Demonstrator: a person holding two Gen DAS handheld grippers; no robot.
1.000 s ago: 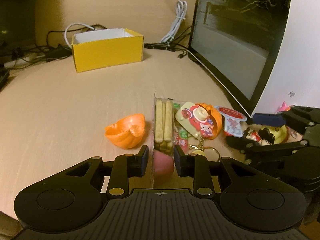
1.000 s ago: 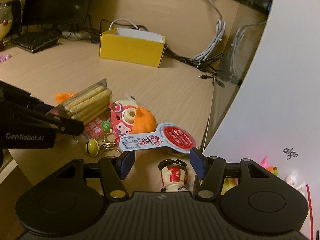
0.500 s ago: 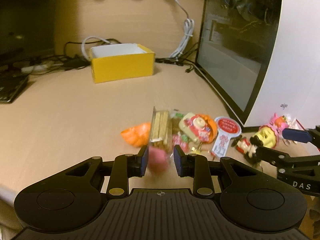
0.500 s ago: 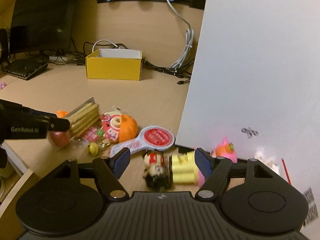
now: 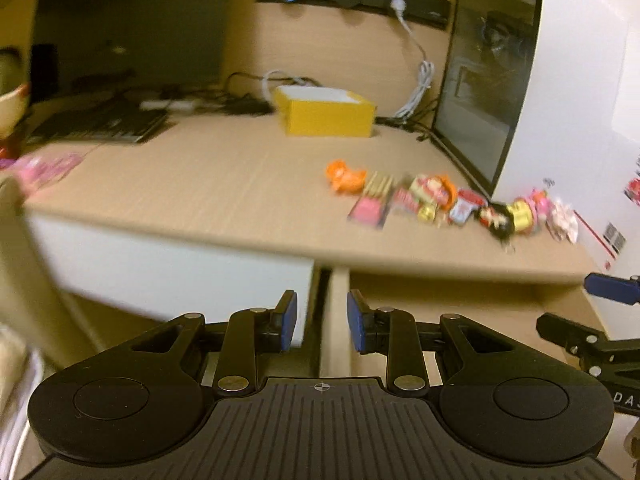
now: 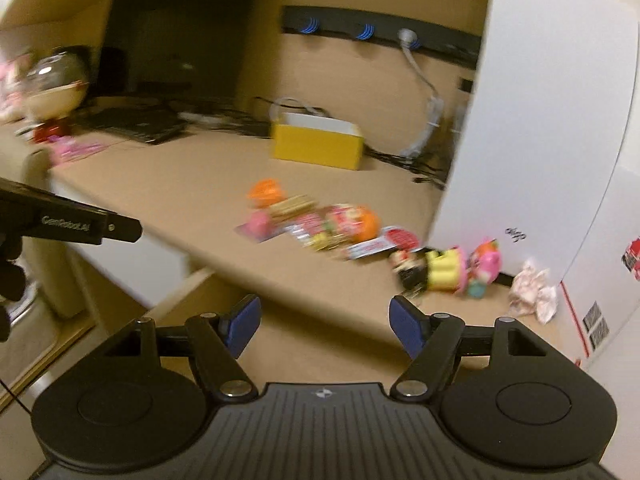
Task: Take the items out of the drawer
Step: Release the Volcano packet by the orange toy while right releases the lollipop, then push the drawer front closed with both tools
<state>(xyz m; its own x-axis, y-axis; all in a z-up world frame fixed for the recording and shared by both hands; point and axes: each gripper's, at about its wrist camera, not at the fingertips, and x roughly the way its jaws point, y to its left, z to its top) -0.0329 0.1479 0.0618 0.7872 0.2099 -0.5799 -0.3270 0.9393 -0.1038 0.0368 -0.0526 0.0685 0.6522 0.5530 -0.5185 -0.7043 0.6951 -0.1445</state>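
While both empty, released: left claw (image 5: 322, 322), right claw (image 6: 323, 325), toys (image 6: 336, 226) well ahead on desk (image 6: 192, 184).

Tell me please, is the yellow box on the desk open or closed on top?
Open. The yellow box has no lid on top, and its white inside walls show above the rim in both views. Whether anything lies inside cannot be told.

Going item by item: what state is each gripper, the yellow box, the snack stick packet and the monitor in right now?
left gripper: open, nothing between the pads.
right gripper: open, nothing between the pads.
yellow box: open at the top, upright on the desk.
snack stick packet: lying flat on the desk, in the row of toys.
monitor: screen dark.
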